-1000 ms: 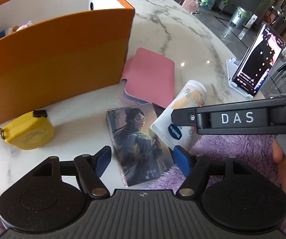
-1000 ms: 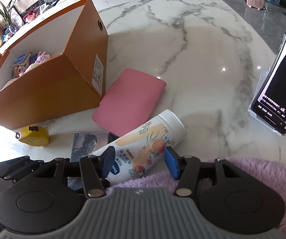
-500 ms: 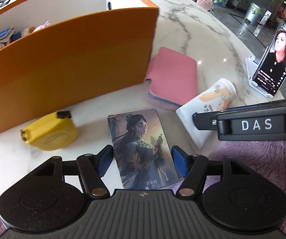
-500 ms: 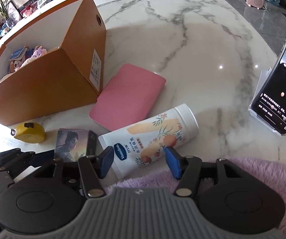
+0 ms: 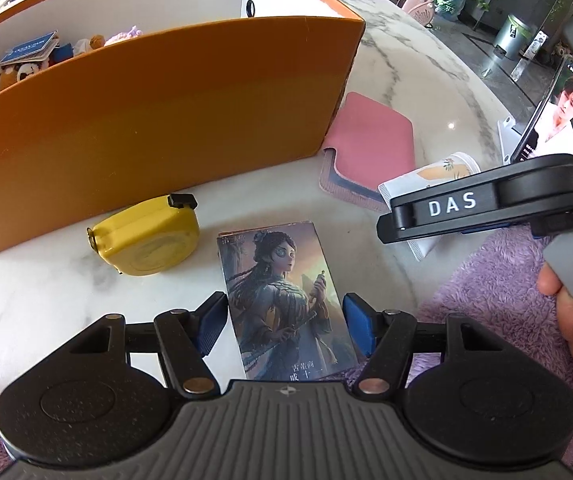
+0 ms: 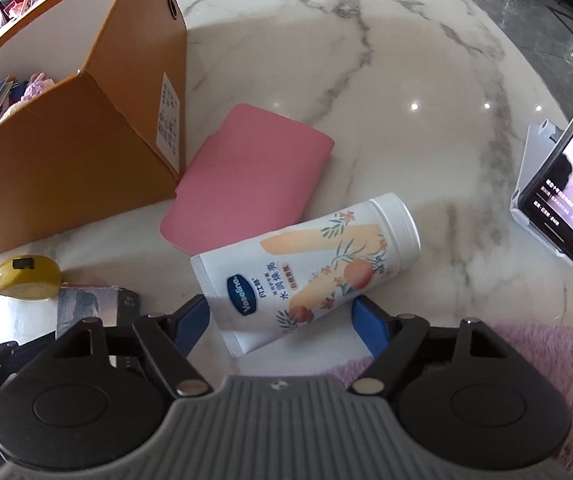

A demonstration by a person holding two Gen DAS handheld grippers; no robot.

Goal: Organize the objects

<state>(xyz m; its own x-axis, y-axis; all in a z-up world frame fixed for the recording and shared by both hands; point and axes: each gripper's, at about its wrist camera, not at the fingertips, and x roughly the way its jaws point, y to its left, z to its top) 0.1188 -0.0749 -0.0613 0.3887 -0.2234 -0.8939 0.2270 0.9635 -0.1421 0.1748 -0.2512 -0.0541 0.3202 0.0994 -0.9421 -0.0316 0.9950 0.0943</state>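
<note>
- White marble with grey veins is the table (image 6: 386,92) under both my claws; a fuzzy purple mat (image 5: 498,280) covers its near edge.
- My left claw (image 5: 284,326) is spread, its blue pads either side of a picture card box (image 5: 286,300) lying flat, with a narrow gap at each side.
- My right claw (image 6: 280,320) is opening, pads clear of the white tube (image 6: 306,268) lying between them; its blue oval reads "Vaseline".
- "DAS" shows on my right claw's side in the left view.
- A yellow tape measure (image 5: 148,240) and a pink pouch (image 6: 246,184) lie by the orange box (image 5: 158,128), which holds toys.
- A phone (image 6: 566,200) on a stand plays video; grey floor, a bin and plants lie beyond.
</note>
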